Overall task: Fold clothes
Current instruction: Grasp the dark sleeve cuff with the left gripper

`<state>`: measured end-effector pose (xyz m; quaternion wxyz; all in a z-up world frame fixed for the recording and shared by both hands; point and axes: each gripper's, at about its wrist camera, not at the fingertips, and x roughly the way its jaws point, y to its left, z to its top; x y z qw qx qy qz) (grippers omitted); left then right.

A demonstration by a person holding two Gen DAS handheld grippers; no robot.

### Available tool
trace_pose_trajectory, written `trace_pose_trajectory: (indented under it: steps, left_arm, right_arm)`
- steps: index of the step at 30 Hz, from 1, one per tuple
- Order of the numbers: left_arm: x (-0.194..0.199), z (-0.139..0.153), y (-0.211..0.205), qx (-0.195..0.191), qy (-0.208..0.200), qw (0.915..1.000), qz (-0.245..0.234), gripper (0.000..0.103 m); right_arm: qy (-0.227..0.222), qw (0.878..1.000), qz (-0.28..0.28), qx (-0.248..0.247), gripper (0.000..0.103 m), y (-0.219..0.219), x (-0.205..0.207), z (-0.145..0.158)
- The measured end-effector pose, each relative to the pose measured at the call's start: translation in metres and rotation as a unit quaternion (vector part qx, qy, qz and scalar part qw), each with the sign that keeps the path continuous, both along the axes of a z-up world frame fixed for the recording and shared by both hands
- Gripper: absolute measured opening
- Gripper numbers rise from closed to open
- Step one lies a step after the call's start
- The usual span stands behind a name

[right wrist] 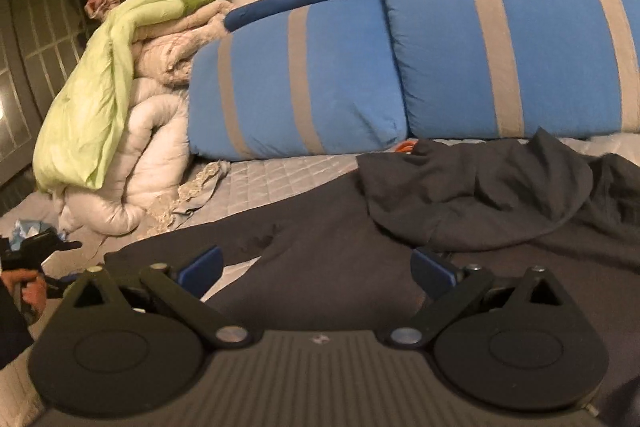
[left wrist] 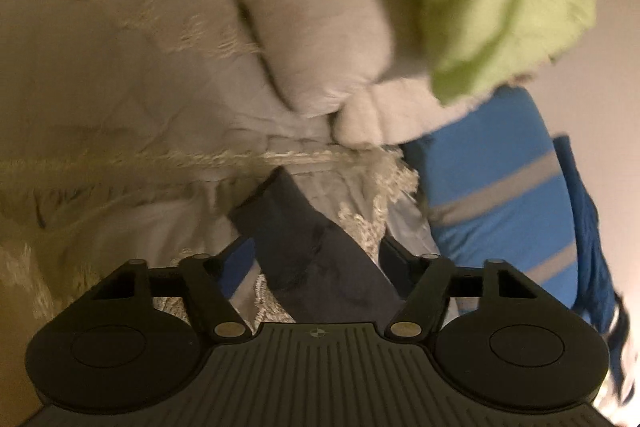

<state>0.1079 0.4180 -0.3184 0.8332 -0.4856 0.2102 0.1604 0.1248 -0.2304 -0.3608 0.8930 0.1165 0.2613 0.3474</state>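
A: What am I looking at, biggest first?

B: The bed, quilted grey, with two blue pillows along the far side and a heap of duvets at far left. The dark garment lies spread across the near half, its right part bunched in a rumpled mound.

A: How will it handle?

B: I judge it soft, limp and light, a knit that sags and drags. I'd take it at edges or corners, never mid-panel, or it will bunch.

A: And the grippers?

B: My right hand-held gripper hovers over the cloth, jaws wide apart, holding nothing. My left hand-held gripper has a narrow dark end of the garment lying between its parted jaws, not clamped as far as I can see.
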Motion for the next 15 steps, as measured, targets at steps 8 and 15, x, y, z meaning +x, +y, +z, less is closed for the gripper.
trace_pose_trajectory:
  steps: [8, 15]
  left_arm:
    - [0.005, -0.023, 0.013, -0.077, 0.003, 0.9966, 0.029, 0.060]
    - [0.007, -0.048, 0.016, -0.144, -0.013, 0.9876, 0.062, 0.047]
  right_arm:
    - [0.022, 0.999, -0.010, 0.036, 0.103, -0.010, 0.008, 0.000]
    - [0.014, 1.000, -0.005, 0.017, 0.103, -0.003, 0.006, 0.000]
